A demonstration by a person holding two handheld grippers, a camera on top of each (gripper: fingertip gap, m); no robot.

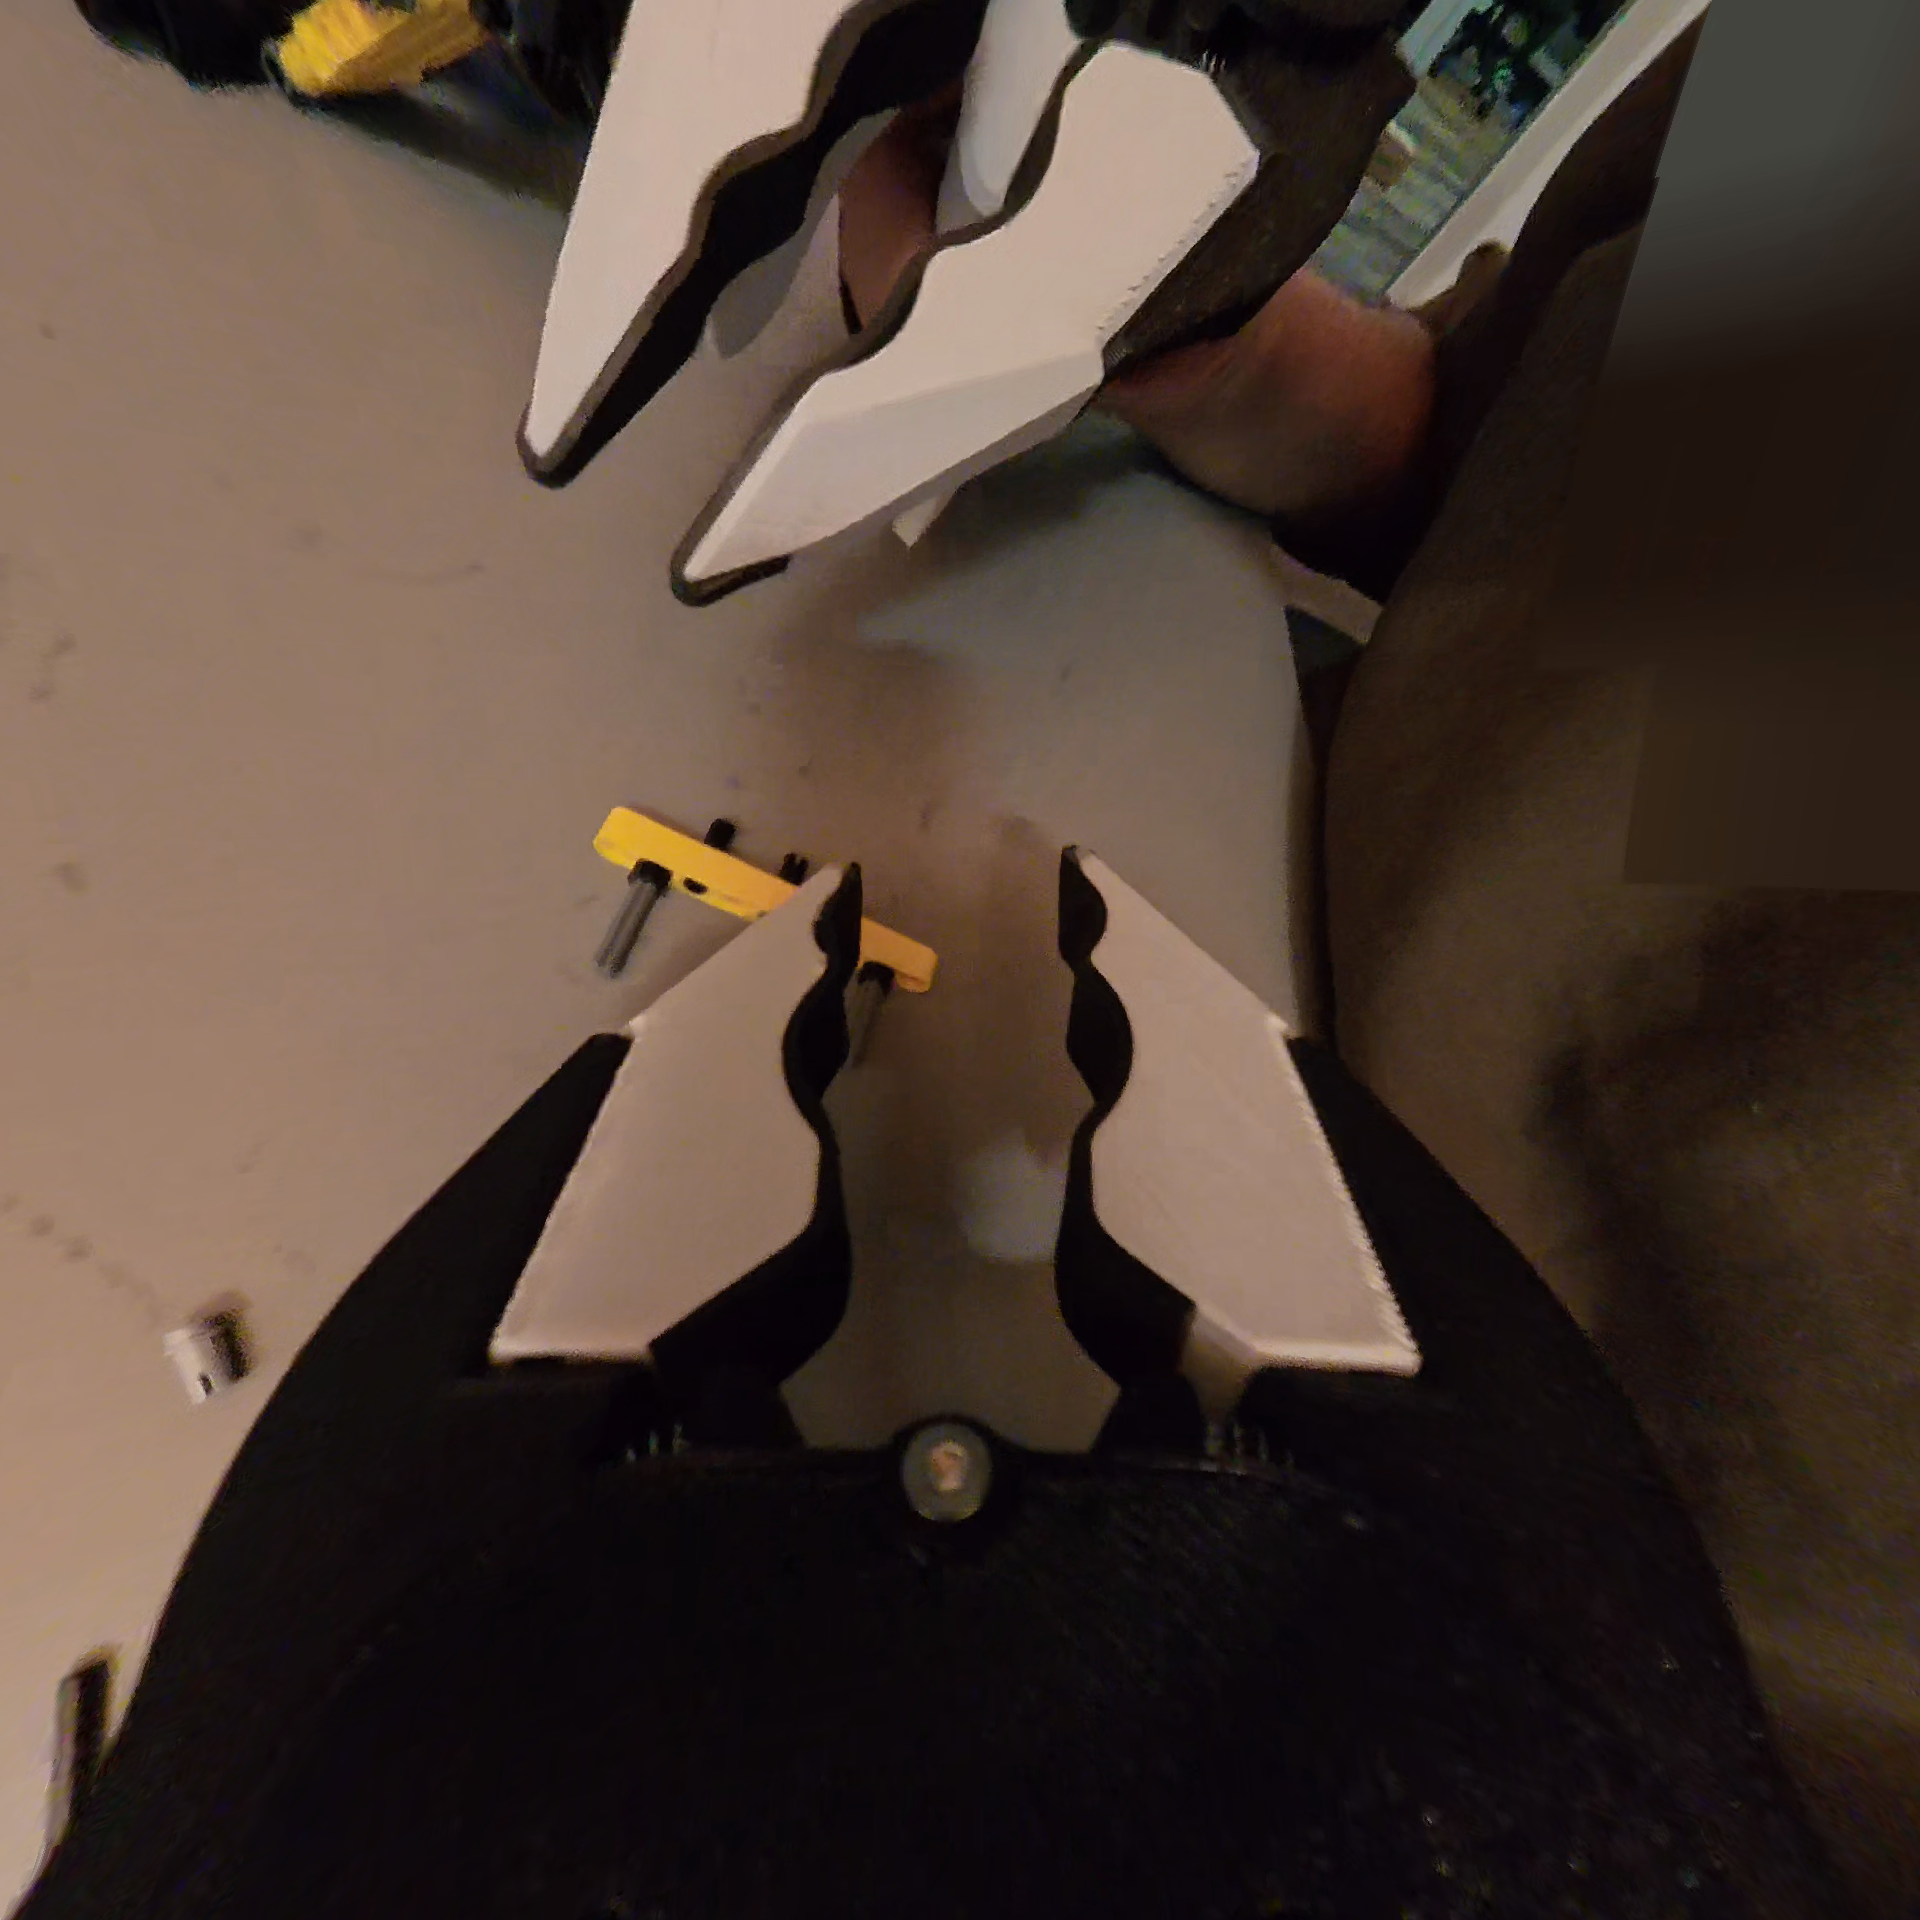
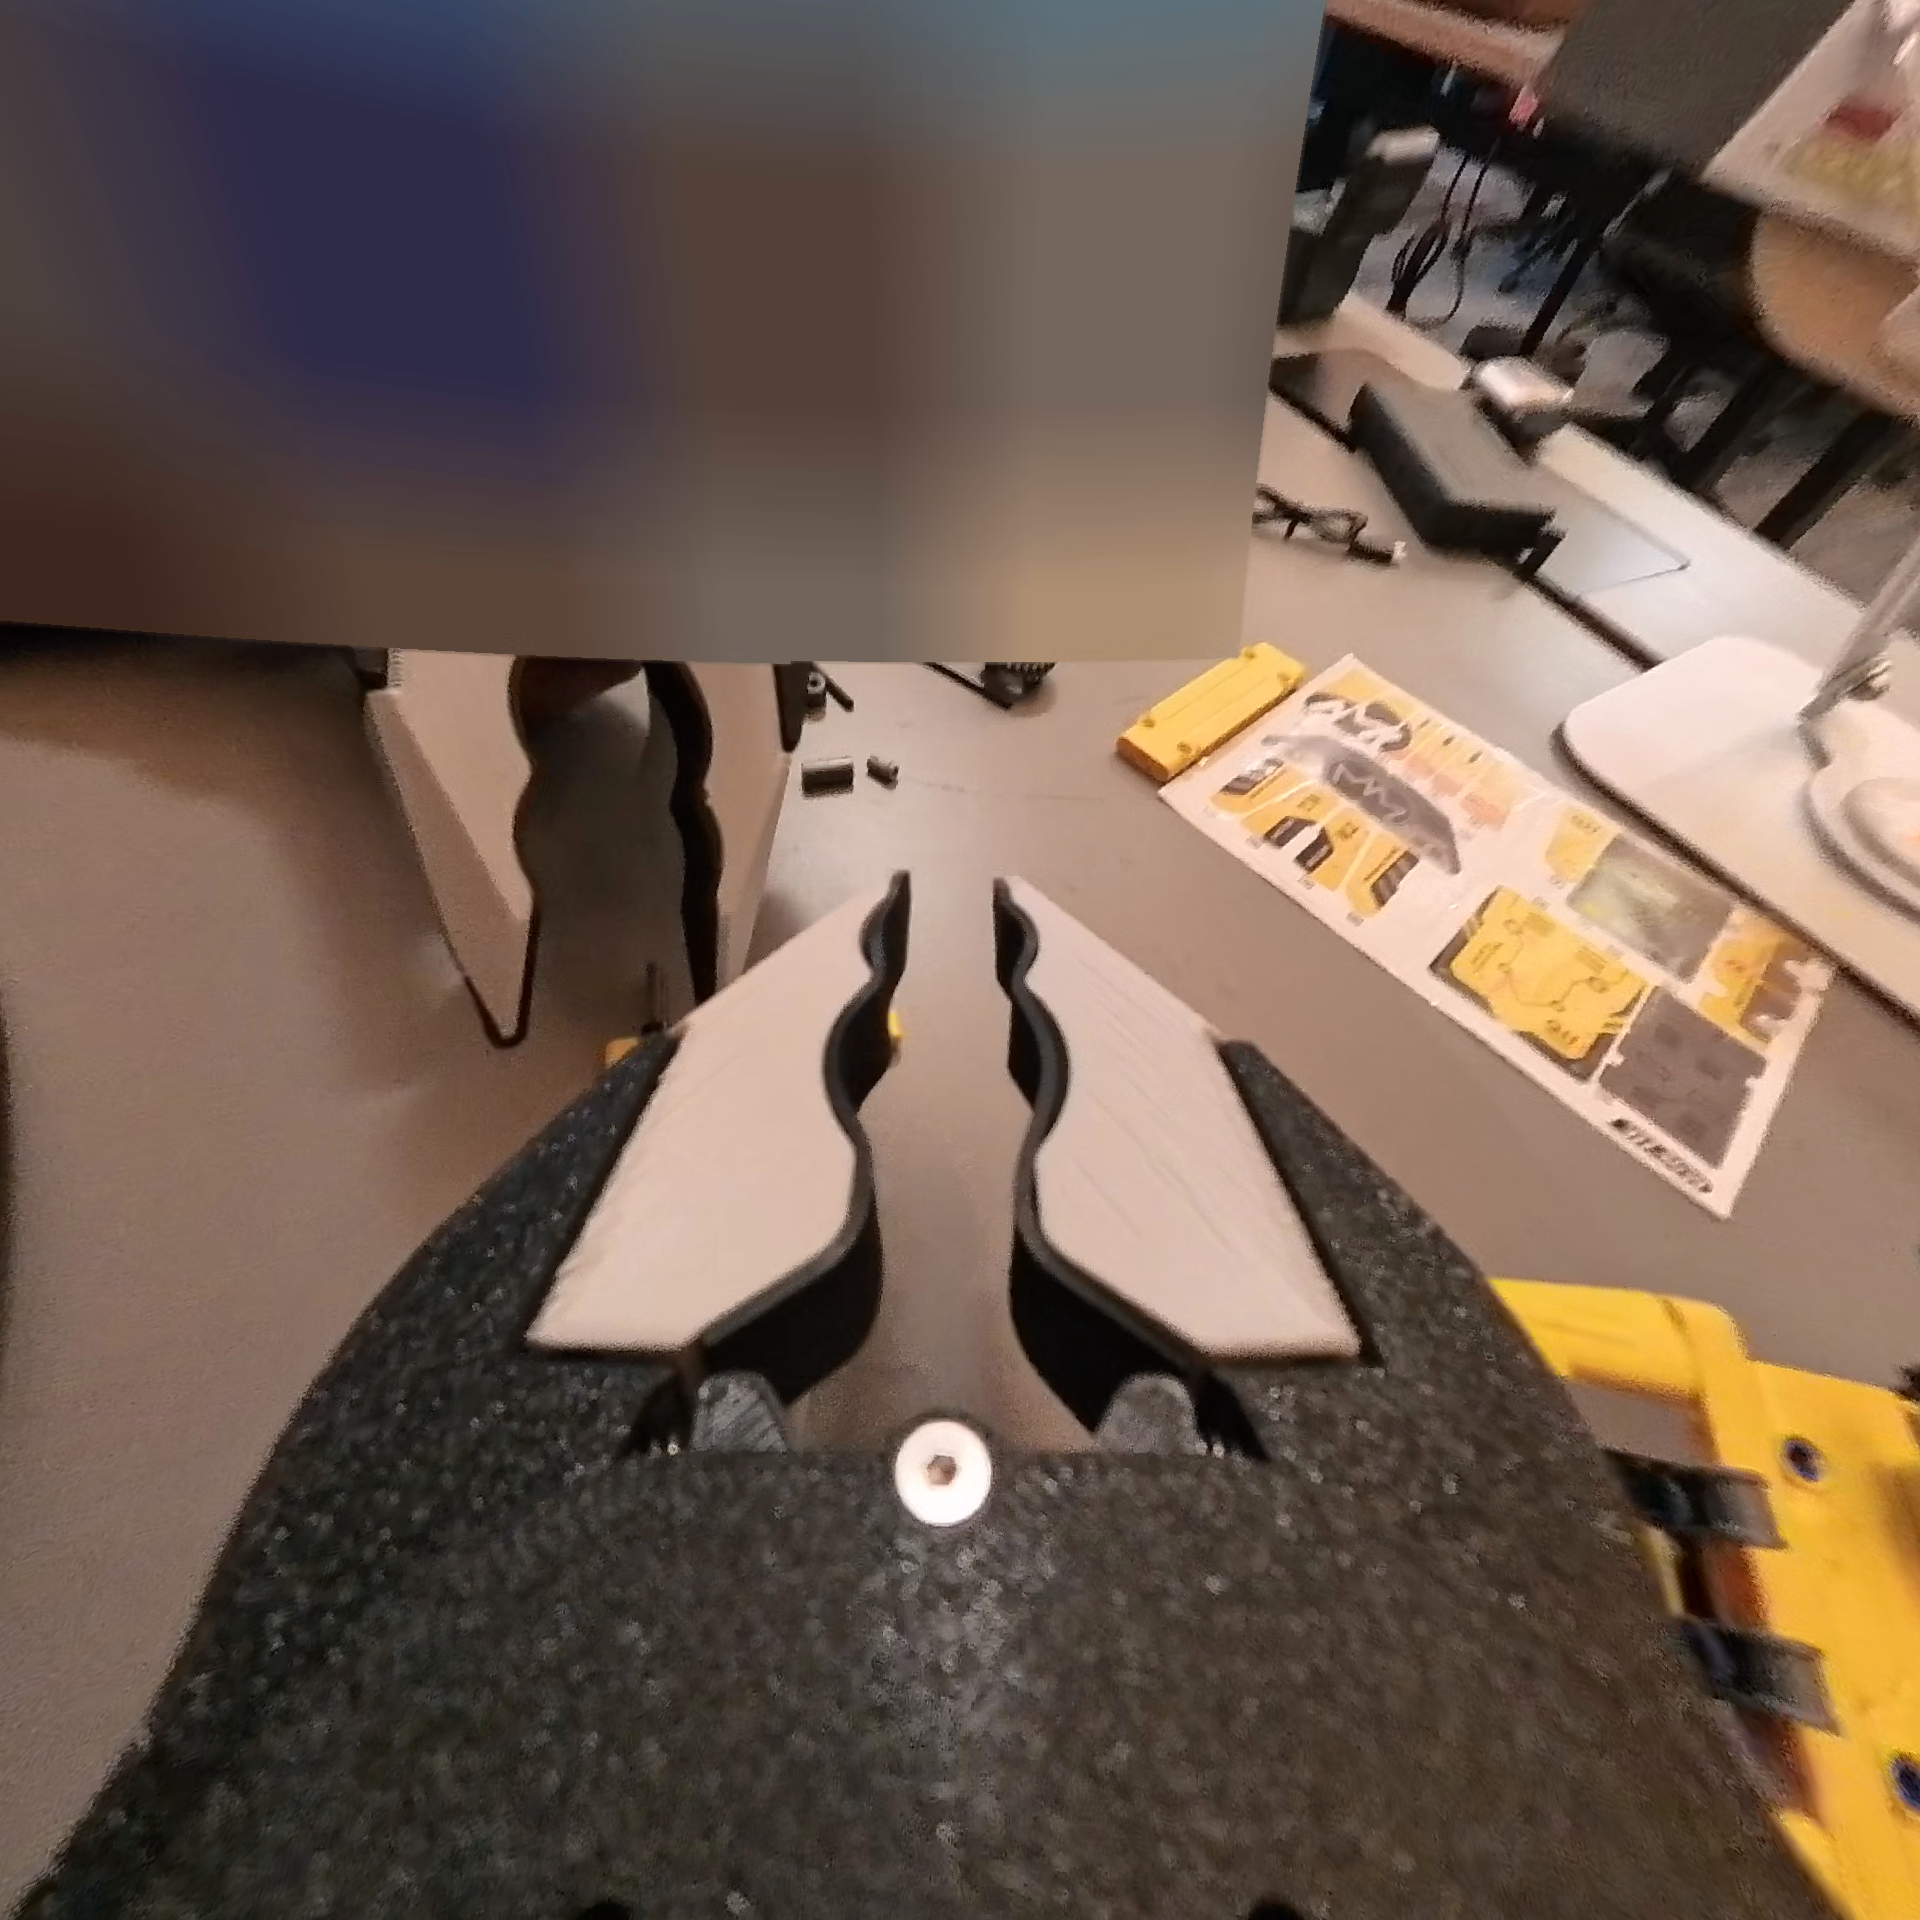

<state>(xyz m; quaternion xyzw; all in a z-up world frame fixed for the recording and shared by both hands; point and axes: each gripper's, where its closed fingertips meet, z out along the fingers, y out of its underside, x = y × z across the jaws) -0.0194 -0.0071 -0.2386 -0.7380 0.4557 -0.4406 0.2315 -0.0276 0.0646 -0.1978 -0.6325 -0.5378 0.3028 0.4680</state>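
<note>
We see a small yellow bar (image 1: 764,894) lying flat on the grey counter (image 1: 260,675), with thin metal screws (image 1: 629,920) poking out of it. It lies just in front of the left hand-held gripper (image 1: 958,868), and the tip of that gripper's left finger (image 1: 727,1091) covers part of the bar in the left wrist view. We cannot tell if the finger touches it. The left hand-held gripper is spread apart and holds nothing.

The right hand-held gripper (image 1: 613,525) hangs a little farther along the counter, pointing back at the left one. In its own view the right hand-held gripper (image 2: 951,883) has a narrow gap between its fingers, and nothing is between them. A bit of yellow shows just behind its left finger (image 2: 727,1143).

A small black and white part (image 1: 208,1349) lies near the left edge of the counter in the left wrist view.

In the right wrist view we see a sheet of yellow and black stickers (image 2: 1496,925) lying flat on the right side of the counter. It has writing on it, too blurry for us to read. A yellow block (image 2: 1205,712) touches the sheet's far corner. Two tiny black parts (image 2: 847,774) lie between the block and the left hand-held gripper (image 2: 613,831). A big yellow frame (image 2: 1787,1610) sits at the near right corner.
</note>
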